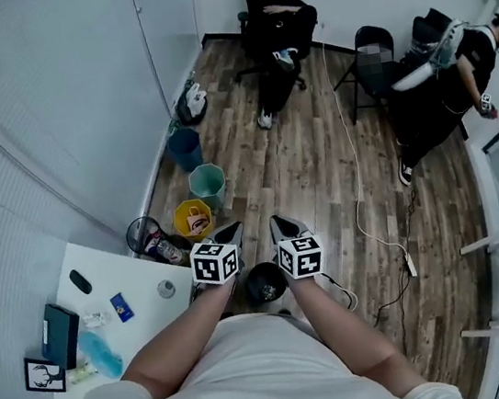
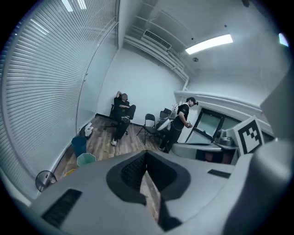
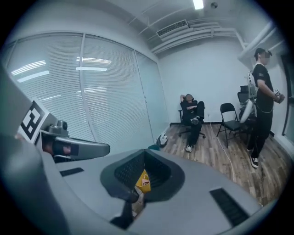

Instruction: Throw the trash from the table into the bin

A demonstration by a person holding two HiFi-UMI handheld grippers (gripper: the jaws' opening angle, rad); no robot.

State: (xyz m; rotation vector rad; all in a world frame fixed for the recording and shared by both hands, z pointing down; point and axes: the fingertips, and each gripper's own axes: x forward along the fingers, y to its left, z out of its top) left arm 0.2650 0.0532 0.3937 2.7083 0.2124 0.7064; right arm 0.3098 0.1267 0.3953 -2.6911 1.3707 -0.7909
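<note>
Trash [image 1: 102,354] lies on the white table [image 1: 130,272] at the lower left of the head view, well apart from both grippers. The wood floor [image 1: 319,165] fills most of that view, and on it we see a seated person [image 1: 273,14] on an office chair at the far wall and a standing person [image 1: 475,58] at the right. Along the blind-covered wall stand, far to near, a blue bin [image 1: 185,148], a pale green bin [image 1: 207,184], a yellow bin [image 1: 193,219] and a black wire-mesh bin [image 1: 143,233], the last just beside the table's far corner. A black round bin [image 1: 265,283] sits on the floor between the person's two forearms. The left gripper [image 1: 232,231] and the right gripper [image 1: 281,224] hang side by side over the floor, right of the table, pointing away from the body with their marker cubes uppermost. In the left gripper view we read the jaws as clenched, tips meeting with nothing between them and floor showing through the slit below. The right gripper view shows the same closed, empty jaws, with the yellow bin visible through the slit. On the table we note, largest first, a dark teal box [image 1: 61,334] near the left edge, a crumpled blue wrapper [image 1: 108,362] just beside it, a framed deer card [image 1: 45,374] at the near corner, a black oblong object [image 1: 80,281], a small blue packet [image 1: 122,307] and a grey round item [image 1: 166,289] nearest the grippers
</note>
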